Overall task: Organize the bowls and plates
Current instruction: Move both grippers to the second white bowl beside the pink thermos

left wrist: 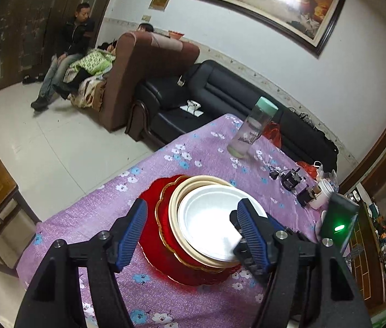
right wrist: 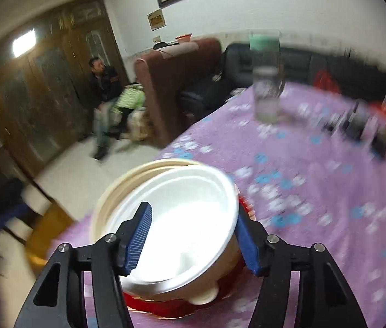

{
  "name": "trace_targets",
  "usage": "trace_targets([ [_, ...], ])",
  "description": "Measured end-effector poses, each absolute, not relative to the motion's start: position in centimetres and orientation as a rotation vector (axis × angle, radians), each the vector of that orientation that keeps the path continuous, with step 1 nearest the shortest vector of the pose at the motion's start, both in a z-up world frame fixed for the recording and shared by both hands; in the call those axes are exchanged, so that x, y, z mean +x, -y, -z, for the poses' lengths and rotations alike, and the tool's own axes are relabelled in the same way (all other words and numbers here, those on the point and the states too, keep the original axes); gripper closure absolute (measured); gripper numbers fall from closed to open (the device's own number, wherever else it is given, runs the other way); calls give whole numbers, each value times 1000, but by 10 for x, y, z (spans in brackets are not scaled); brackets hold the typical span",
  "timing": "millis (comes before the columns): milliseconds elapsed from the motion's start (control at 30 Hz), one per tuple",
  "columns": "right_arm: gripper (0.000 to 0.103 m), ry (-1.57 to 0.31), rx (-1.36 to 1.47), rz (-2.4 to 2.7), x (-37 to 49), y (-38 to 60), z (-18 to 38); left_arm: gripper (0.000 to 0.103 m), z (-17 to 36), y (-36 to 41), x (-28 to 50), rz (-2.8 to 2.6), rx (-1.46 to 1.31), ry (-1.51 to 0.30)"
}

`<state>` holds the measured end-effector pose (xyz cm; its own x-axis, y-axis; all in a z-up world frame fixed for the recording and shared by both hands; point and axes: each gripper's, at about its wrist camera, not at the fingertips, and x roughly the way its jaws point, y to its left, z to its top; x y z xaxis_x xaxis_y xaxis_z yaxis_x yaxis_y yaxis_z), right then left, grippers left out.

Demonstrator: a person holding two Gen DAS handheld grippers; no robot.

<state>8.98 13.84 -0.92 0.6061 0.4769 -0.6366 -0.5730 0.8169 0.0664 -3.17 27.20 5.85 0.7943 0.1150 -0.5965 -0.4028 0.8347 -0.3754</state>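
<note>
Left wrist view: the left hand-held gripper (left wrist: 190,229) hangs over a nested stack with its blue-padded jaws spread and nothing pressed between them. The stack sits on the surface (left wrist: 165,158), which is draped in a purple cloth with white and blue flowers. At the bottom lies a red plate (left wrist: 149,232); on it a red dish with a gilded scalloped rim (left wrist: 165,207); inside that a cream bowl (left wrist: 190,184); and on top a white bowl (left wrist: 209,218). The right hand-held gripper (left wrist: 243,239) shows at the white bowl's right-hand rim, its dark finger hard against the edge; whether it touches cannot be told. Farther back on the cloth stands a clear bottle with a pale green cap (left wrist: 253,128), and to the right are small black gadgets (left wrist: 291,180) and a white cup (left wrist: 321,195). Beyond the surface are a black sofa (left wrist: 220,87), a brown armchair (left wrist: 138,76) and a seated person (left wrist: 67,54).

Right wrist view, blurred by motion: the right hand-held gripper (right wrist: 193,242) is released, its jaws wide apart with the white bowl (right wrist: 187,218) between them. The left pad lies over the bowl's inside, the right pad just beside its outer rim, neither plainly pressing. The cream bowl (right wrist: 116,188) shows behind and beneath, the red plate (right wrist: 152,309) at the base.
</note>
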Motion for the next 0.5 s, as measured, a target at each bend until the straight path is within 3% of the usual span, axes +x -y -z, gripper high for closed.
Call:
trace_targets([
  [133, 34, -607, -285, -524, 78, -151, 9, 33, -62, -267, -35, -279, -504, -583],
  [200, 28, -565, -309, -523, 73, -152, 6, 33, -63, -265, -36, -274, -502, -578],
  [500, 24, -472, -102, -585, 60, -107, -32, 31, -64, -259, -41, -289, -475, -559],
])
